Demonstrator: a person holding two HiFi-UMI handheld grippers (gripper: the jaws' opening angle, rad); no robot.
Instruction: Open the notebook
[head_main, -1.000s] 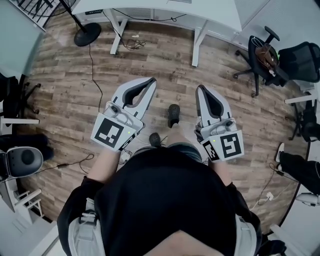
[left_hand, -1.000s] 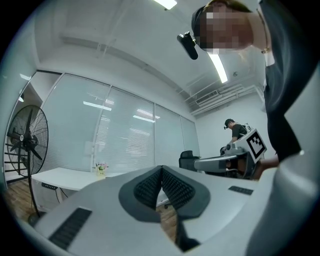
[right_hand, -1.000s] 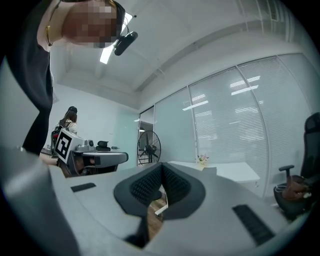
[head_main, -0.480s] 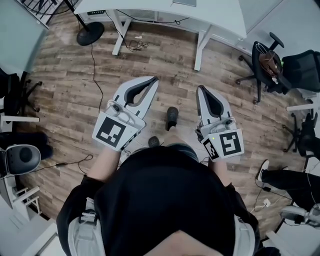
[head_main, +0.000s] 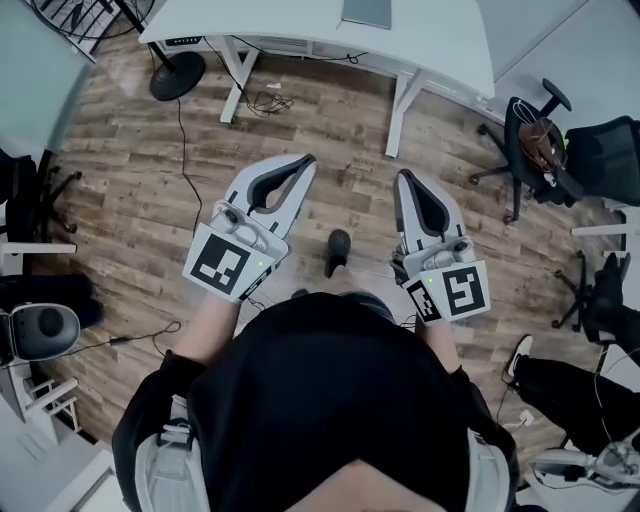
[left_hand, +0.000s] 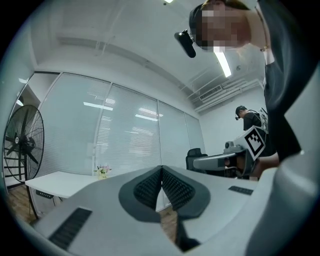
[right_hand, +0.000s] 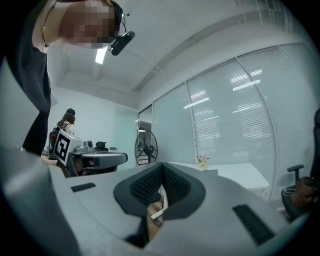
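While the person stands holding a tool in each hand, both tools point ahead, roughly level and side by side.

- Left gripper (head_main: 304, 161): jaws clenched, ribbed pads meeting along a single seam, nothing between them. Marker cube (head_main: 222, 265) at its rear.
- Right gripper (head_main: 402, 178): jaws likewise pressed together on nothing, with a second marker cube (head_main: 456, 292) at its rear. The two grippers are apart, one to each side of the body.
- Person: black top (head_main: 330, 400), bare forearms, and one dark shoe (head_main: 338, 250) showing on the floor between the grippers.
- Wood-plank floor (head_main: 130, 180): below both grippers, with loose cables trailing across it.
- White desk (head_main: 300, 25): beyond the jaw tips and well apart from them.
- Flat grey slab (head_main: 366, 12): lies on the desk top near its far edge. It is too small to tell whether it is the notebook, and neither gripper touches it.
- Standing fan base (head_main: 177, 74): on the floor by the desk's left end.
- Black office chairs (head_main: 545, 130): to the right of the desk.
- Small flower pot (left_hand: 102, 171): on the desk in the left gripper view, against a glass wall with blinds.
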